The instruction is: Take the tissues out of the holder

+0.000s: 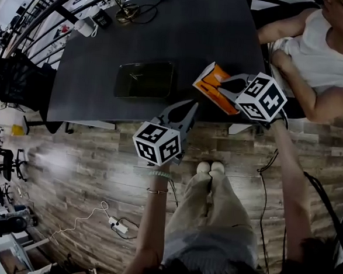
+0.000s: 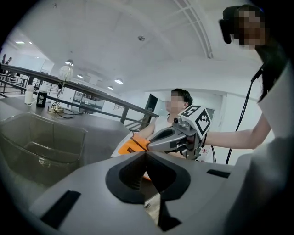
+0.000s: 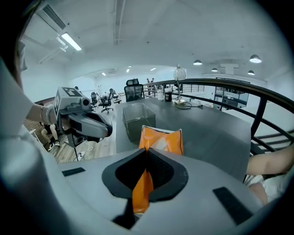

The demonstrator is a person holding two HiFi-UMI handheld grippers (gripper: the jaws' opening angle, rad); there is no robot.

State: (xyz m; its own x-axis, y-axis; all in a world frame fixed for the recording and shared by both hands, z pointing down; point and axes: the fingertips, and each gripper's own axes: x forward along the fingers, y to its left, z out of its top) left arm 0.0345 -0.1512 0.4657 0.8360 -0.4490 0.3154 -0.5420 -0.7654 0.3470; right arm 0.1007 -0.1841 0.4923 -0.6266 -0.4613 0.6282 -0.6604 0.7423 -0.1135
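Observation:
An orange tissue pack (image 1: 211,83) hangs just over the near right edge of the dark table (image 1: 184,40). My right gripper (image 1: 217,88) is shut on it; in the right gripper view the pack (image 3: 161,140) is pinched between the jaws of that gripper (image 3: 147,152) and sticks out beyond them. The clear holder (image 1: 144,79) stands on the table to the pack's left, and it looks empty (image 3: 138,118). My left gripper (image 1: 191,107) is shut below the table edge, close beside the pack (image 2: 129,146), with nothing seen between its jaws.
A seated person in a white top (image 1: 327,50) is at the table's right end. A mug (image 1: 85,26), a dark cup (image 1: 102,18) and a small lamp with a cable (image 1: 127,10) stand at the far end. A power strip (image 1: 118,224) lies on the wooden floor.

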